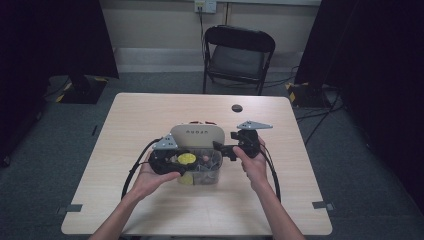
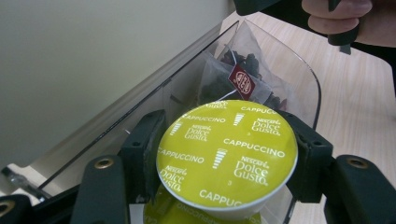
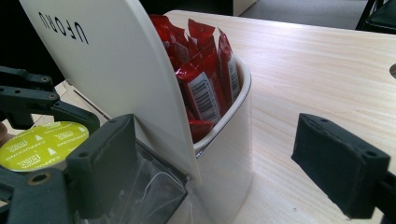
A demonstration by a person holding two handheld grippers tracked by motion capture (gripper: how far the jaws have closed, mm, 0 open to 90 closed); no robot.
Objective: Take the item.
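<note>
Cappuccino capsule [image 2: 227, 154], lime-green on its printed lid, sits clamped between the two black jaws of the left gripper [image 1: 172, 160], which press on it from both sides. In the high view that gripper is held in the person's left hand [image 1: 152, 177] at the left end of a clear plastic box [image 1: 207, 172] near the middle of the light wooden table [image 1: 150, 110], and the capsule hangs just over the box's open top. Through the transparent wall, the left gripper view shows a mesh tea bag [image 2: 233, 77] with a small dark-red tag lying inside the box. A second green shape lies below the held capsule, too hidden to tell apart.

Behind the clear box rises a cream lid [image 3: 116, 70] with dark lettering, standing upright. Beyond it is a cream compartment [image 3: 229, 140] packed with red sachets [image 3: 201, 79] standing on end.

To the right, the right gripper [image 3: 224, 161] is held in the right hand [image 1: 255, 165] beside the container, its jaws spread wide with nothing between the pads, one pad close to the lid's edge and the other out over bare table.
</note>
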